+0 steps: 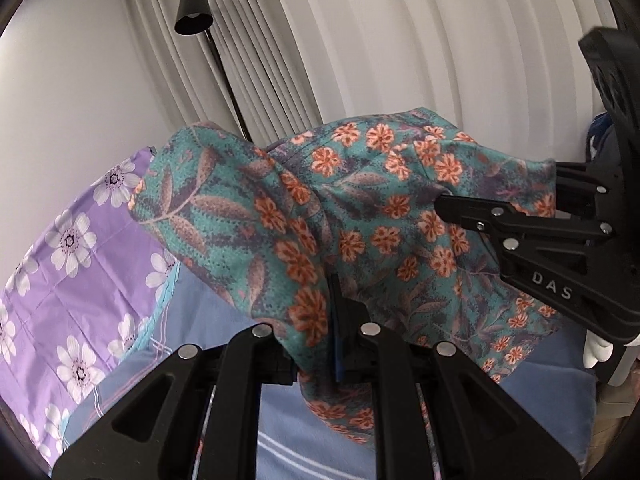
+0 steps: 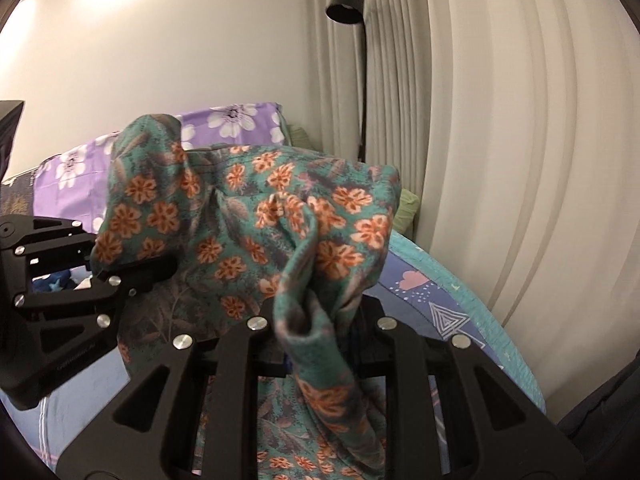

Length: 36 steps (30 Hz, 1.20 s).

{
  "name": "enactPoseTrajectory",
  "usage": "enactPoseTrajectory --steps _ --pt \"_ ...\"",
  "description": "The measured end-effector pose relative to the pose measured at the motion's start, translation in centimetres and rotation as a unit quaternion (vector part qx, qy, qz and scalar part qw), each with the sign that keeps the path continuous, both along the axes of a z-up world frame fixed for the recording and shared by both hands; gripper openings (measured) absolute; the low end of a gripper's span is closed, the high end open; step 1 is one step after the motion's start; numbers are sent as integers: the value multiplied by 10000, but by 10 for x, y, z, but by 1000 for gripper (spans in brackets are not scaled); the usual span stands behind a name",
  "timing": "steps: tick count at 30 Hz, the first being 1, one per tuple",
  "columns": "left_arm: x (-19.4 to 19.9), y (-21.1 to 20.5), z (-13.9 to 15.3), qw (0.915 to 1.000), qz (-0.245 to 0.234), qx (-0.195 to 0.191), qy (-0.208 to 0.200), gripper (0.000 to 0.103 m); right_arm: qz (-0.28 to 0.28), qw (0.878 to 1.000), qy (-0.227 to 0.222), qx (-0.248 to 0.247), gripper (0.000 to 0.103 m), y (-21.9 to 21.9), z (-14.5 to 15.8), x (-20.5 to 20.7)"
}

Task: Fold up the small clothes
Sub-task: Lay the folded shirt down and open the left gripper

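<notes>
Holding teal floral garment (image 1: 360, 208) aloft between both grippers, above blue striped bedsheet (image 1: 280, 412). Left gripper (image 1: 320, 344): jaws narrow, pinched on garment edge at 6 o'clock of left wrist view. Right gripper (image 2: 316, 332): jaws narrow, clamped on bunched fabric fold at 6 o'clock of right wrist view. Garment spans between grippers, sagging mid-span. Purple flowered pillow (image 1: 68, 248) at 9 o'clock in left view. Black floor lamp (image 2: 352, 20) at 12 o'clock in right view, against pleated curtain (image 2: 500, 140).

A teal garment (image 1: 360, 208) with orange flowers hangs bunched and lifted above the bed.
</notes>
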<state>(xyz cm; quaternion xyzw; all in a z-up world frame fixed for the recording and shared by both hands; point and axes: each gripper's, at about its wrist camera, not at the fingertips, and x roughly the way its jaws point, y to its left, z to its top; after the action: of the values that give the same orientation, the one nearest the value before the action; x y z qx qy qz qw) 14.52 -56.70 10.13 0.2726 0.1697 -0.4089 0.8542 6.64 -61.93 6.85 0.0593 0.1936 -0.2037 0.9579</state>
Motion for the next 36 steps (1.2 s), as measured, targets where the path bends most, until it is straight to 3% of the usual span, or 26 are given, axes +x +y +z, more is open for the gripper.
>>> enactPoseTrajectory --steps 8,10,11,13,16,19,21,22,24,30,33,36 --pt "52 -37 -22 9998 185 94 65 15 -311 9986 368 208 22 -38 -15 65" --pt "62 -43 -39 9994 158 240 -186 22 -655 9959 577 219 38 -52 -32 85" --pt "68 -45 -48 9989 183 349 -263 24 -942 9926 736 229 57 -55 -41 91" --pt "75 -41 -68 9976 297 543 -324 28 -1268 9860 964 495 55 -68 -65 92" --pt "73 -29 -99 9974 202 690 -103 31 -962 9823 1091 1178 51 -74 -111 80" --pt "63 -27 -143 9923 -117 1160 415 35 -829 9756 1623 1226 48 -62 -162 75" --pt "52 -30 -172 9875 -174 1525 360 33 -801 9831 1372 904 48 -54 -169 64" --pt "42 -27 -179 9905 -137 1365 54 25 -842 9826 1428 840 48 -50 -170 62" --pt "33 -28 -184 9909 -28 1343 0 18 -881 9817 1528 711 49 -43 -169 67" --pt "17 -30 -180 9885 137 1500 -156 15 -967 9795 1596 758 50 -45 -167 69" --pt "12 -9 -163 9934 112 1119 218 27 -1102 9795 1540 690 50 -25 -154 43" --pt "0 24 -138 9971 242 442 564 42 -754 9900 984 670 54 11 -133 3"
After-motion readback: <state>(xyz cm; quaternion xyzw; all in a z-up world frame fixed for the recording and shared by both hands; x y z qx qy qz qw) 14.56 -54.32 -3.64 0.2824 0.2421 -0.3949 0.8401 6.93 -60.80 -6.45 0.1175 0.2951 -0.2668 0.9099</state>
